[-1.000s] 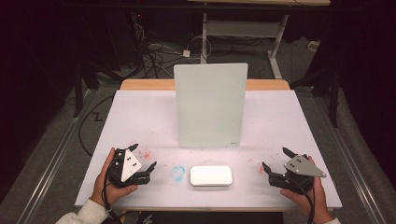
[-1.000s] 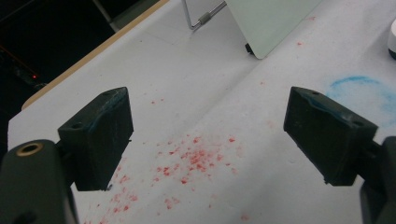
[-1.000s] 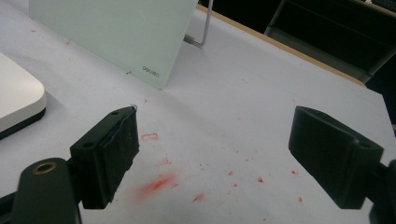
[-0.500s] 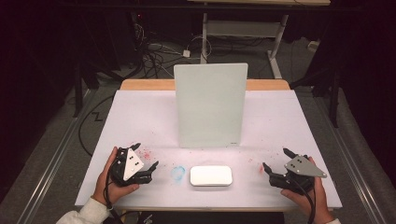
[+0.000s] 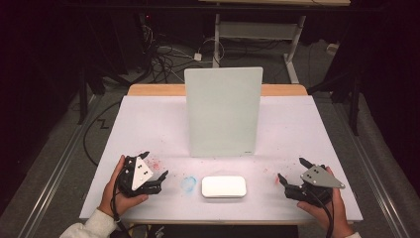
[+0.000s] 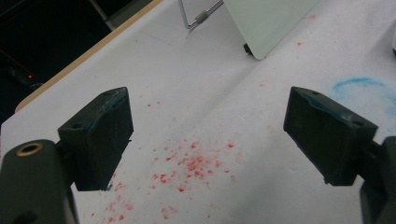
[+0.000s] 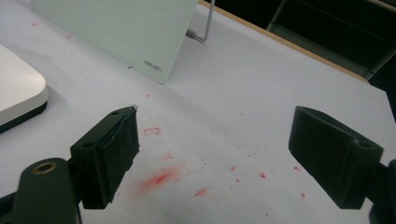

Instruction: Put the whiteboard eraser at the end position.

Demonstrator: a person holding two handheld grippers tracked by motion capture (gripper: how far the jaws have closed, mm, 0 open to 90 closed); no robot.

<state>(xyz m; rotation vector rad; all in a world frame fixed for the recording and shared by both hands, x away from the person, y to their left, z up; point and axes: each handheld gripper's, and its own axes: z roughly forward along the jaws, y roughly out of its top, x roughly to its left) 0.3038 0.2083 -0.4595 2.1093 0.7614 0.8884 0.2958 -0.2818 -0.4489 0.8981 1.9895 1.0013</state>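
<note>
Only legible text: small dark "deli" brand mark at the lower corner of the upright pale-green board [image 7: 119, 28]; nothing else readable.

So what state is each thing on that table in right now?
Left gripper: open, holding nothing.
Right gripper: open, holding nothing.
White eraser: lying flat, untouched, between the grippers.
Whiteboard: propped upright on its stand, wiped blank.
Table: smeared with red and blue marker specks.

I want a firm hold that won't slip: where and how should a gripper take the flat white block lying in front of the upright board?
Probably across the white block's short width, from above, jaws on its two long straight edges. It lies flat and low, with rounded corners.
</note>
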